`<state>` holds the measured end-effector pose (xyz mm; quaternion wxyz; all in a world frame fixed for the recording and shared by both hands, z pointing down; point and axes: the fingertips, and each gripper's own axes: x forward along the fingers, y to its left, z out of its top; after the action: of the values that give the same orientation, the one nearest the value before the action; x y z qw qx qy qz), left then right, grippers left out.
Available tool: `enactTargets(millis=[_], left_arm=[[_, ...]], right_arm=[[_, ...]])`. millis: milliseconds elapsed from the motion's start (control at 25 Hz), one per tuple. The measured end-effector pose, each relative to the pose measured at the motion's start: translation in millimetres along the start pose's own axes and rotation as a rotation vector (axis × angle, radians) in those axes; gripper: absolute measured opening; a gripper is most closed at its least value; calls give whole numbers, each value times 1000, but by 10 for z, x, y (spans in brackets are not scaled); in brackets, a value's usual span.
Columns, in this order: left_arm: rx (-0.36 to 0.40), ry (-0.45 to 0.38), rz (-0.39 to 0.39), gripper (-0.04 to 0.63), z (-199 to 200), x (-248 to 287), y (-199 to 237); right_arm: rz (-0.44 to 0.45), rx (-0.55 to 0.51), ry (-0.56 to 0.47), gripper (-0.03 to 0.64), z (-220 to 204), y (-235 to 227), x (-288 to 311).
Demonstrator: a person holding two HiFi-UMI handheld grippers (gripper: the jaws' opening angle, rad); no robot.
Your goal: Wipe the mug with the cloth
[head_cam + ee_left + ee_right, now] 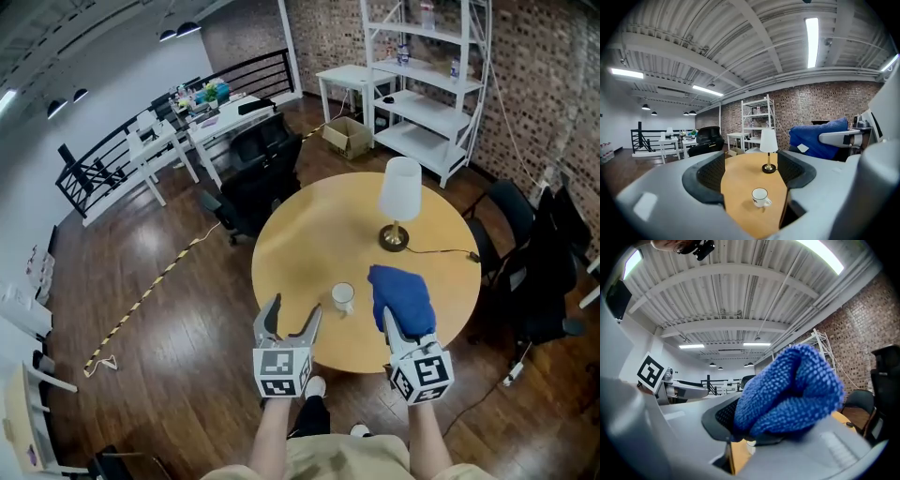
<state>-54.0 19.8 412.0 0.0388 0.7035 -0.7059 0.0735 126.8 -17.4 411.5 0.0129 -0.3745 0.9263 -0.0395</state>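
**Mug stands on the table; blue cloth clamped in the right gripper**

The white mug [343, 297] stands upright on the round wooden table [309, 234], close to the edge nearest the person. Its rim is dark and its mouth is open to the ceiling. In the left gripper view its handle points toward the right and slightly toward the camera. Nothing touches the mug.

Just to the mug's right in the head view is the blue cloth [401, 298], bunched into a thick fold. The right gripper [398, 321] has its jaws closed on the cloth. In the right gripper view the knitted fabric bulges up and out over the jaws and fills the middle of the picture. In the left gripper view the cloth is held up above the tabletop, apart from the mug.

The left gripper [292, 317] hovers at the near edge of the table, to the left of the mug. Its jaws are spread wide and hold nothing. In its own view the mug sits on the table ahead, framed in the gap between them, clear of both pads.

Farther back on the table stands a lamp [399, 202] with a white shade and a brass base, and a thin black cord [441, 251] runs from it to the right. Beyond the table are black chairs [258, 173], a white shelf unit [427, 84] against a brick wall, and a cardboard box [347, 136] on the wooden floor.
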Motion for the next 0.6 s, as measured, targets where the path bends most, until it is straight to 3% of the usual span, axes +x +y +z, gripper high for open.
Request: enactTargets(millis=[400, 600], left_arm=[[-6, -25, -245, 339, 183, 1357, 379], [-18, 42, -364, 339, -75, 1711, 463]], right_arm=[[-149, -81, 68, 61, -106, -249, 888], [-221, -81, 146, 61, -311, -306, 1182]])
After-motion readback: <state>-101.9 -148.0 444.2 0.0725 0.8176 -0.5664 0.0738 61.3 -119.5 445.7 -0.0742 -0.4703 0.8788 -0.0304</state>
